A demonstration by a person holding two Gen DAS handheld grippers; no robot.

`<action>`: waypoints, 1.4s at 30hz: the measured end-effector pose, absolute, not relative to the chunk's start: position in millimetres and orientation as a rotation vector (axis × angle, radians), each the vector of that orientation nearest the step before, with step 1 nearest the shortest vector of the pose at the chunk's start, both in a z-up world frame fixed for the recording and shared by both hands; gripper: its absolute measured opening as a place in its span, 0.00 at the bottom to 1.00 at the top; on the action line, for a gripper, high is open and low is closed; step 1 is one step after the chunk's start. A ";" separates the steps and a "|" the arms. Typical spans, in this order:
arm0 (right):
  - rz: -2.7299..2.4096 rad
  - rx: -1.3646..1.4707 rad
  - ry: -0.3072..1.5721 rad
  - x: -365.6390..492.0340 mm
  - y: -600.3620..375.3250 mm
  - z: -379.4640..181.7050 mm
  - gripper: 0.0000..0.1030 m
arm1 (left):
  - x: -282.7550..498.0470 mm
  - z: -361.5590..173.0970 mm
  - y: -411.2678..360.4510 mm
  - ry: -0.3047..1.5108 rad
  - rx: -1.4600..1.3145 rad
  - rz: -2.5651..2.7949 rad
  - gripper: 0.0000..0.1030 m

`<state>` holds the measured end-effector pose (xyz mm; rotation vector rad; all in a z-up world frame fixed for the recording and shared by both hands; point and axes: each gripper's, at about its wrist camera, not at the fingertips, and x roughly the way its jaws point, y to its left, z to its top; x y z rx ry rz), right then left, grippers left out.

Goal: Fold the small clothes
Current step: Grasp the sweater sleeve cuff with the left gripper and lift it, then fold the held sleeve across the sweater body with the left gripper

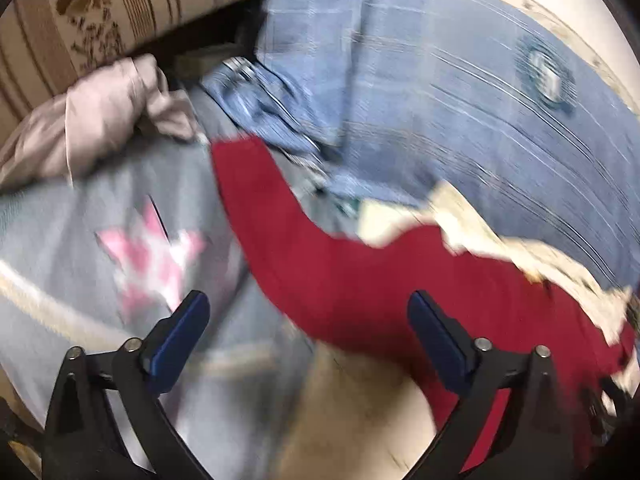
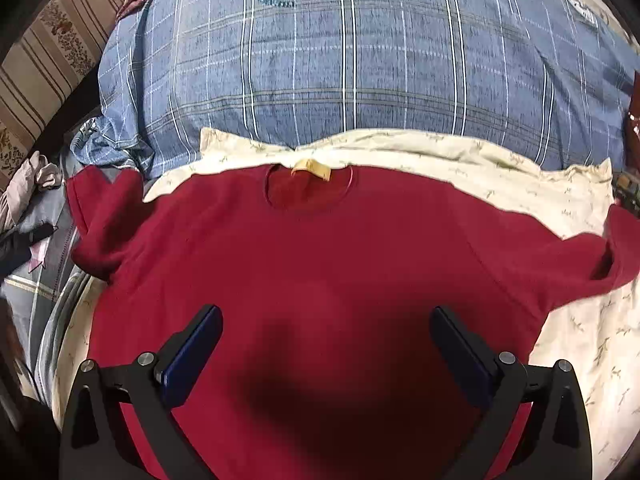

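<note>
Red shirt (image 1: 360, 280) noted in the left wrist view, which is blurred: one sleeve reaches out toward a grey cloth with a pink star (image 1: 152, 256), with a blue checked quilt (image 1: 460, 100) beyond. Left claw (image 1: 308, 328) stands wide above the sleeve area and holds nothing. Right wrist view is sharp: the red shirt (image 2: 320, 264) lies flat, front up, collar (image 2: 310, 188) away from the camera, both sleeves spread out, on a cream patterned sheet (image 2: 520, 176) against the blue checked quilt (image 2: 340, 72). Right claw (image 2: 326, 344) stands wide over the shirt's lower body, empty. Assessment: the garment is laid out and smoothed; no fold is visible. Sleeves and body are all left to fold.
</note>
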<state>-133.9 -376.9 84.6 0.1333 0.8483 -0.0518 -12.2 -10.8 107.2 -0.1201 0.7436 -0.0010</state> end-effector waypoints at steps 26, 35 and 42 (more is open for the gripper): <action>-0.023 0.199 0.878 -124.7 -391.5 77.6 1.00 | 85.4 127.3 7.3 0.780 0.020 0.022 0.06; -0.049 0.237 0.830 -141.9 -408.9 96.8 1.00 | 0.0 244.8 -81.6 0.650 -0.042 -0.383 0.06; -0.126 0.285 0.801 -153.2 -452.9 107.7 1.00 | -36.7 253.7 -200.1 0.671 -0.065 -0.687 0.06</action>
